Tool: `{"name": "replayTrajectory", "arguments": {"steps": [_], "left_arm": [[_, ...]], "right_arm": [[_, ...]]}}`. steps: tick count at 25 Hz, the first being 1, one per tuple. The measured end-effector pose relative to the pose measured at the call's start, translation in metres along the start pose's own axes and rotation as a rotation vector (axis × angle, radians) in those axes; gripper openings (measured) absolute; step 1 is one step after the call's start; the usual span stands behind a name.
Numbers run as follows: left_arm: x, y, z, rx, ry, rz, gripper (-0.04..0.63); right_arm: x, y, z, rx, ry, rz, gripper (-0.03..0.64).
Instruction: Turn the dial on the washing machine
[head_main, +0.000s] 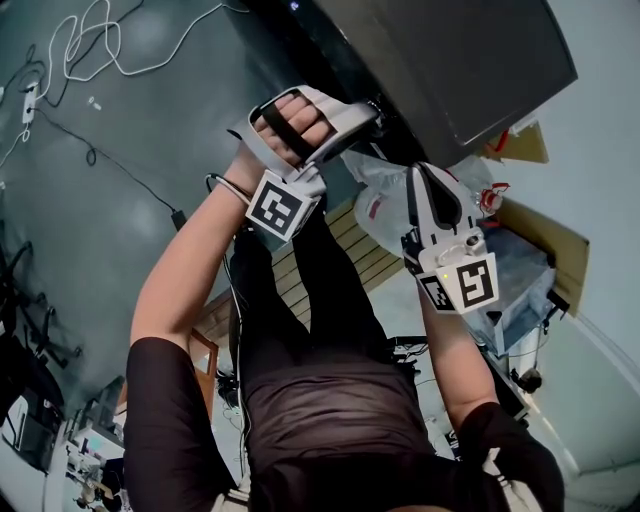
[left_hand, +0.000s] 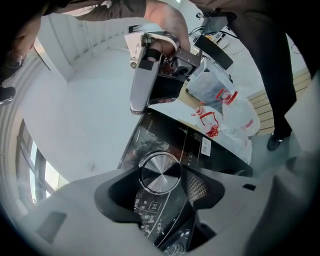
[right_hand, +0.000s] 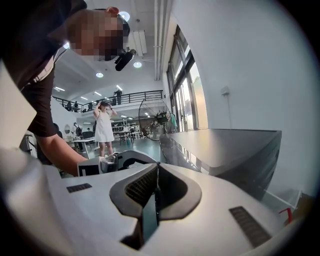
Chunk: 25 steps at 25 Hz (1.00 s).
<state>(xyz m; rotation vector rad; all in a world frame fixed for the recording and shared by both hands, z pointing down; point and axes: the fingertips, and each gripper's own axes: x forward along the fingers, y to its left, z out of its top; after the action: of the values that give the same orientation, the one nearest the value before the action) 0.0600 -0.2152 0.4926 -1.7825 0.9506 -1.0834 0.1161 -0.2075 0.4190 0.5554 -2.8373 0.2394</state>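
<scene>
Between the spread jaws of my left claw (left_hand: 159, 189) sits the silver dial (left_hand: 160, 171), near one pad but not clearly pinched, on the washing machine's glossy black control panel (left_hand: 150, 137). My right claw (right_hand: 155, 192) hovers alongside, jaws pressed together on nothing. A white plastic bag (left_hand: 225, 107) lies beyond the panel.

Control panel (left_hand: 167, 136) print (maybe a brand) seems unreadable.

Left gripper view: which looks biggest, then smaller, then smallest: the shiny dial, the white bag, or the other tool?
1. white bag and right tool: they look about alike, too close to rank.
2. shiny dial: looks smallest, though it seems nearest the camera.
</scene>
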Motion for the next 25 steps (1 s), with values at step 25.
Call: {"name": "replayTrajectory", "arguments": {"steps": [25], "left_arm": [[-0.001,0.009,0.003,-0.374,-0.035,0.021,0.267]], "right_arm": [[-0.001,0.014,0.002,-0.065,-0.005,0.04,0.023]]}}
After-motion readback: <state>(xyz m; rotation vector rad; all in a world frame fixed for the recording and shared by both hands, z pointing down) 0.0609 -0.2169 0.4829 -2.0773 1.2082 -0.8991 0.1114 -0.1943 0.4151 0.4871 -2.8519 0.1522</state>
